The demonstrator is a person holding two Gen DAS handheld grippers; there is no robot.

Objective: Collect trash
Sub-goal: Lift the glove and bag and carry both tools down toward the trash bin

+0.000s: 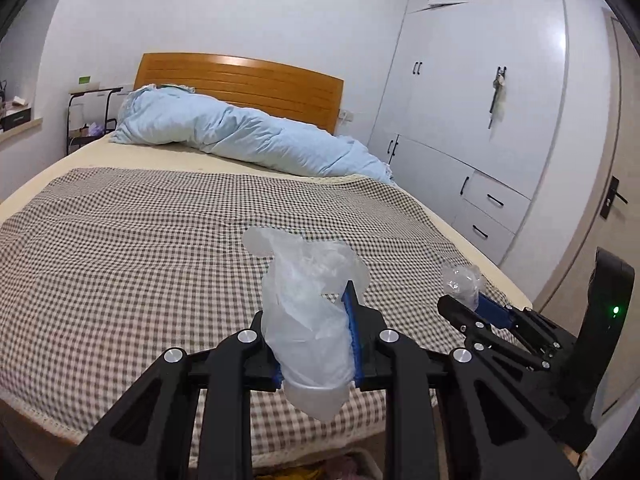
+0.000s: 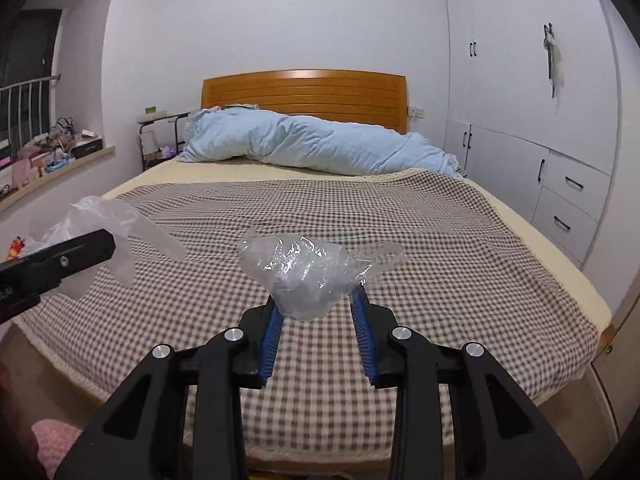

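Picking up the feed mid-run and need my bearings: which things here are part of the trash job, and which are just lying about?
Part of the job:
- cloudy plastic bag, clamped in the left gripper
- crumpled clear wrap, clamped in the right gripper

Just lying about:
- blue quilt by the headboard
- checked bedspread
- white wardrobe
- clutter on the windowsill

Blue quilt [image 1: 240,132] on checked bedspread [image 2: 320,216], wooden headboard [image 2: 304,92], white wardrobe [image 1: 480,100].

Both wrist views low at bed [image 1: 120,240] foot, facing headboard [image 2: 304,96] (shared).
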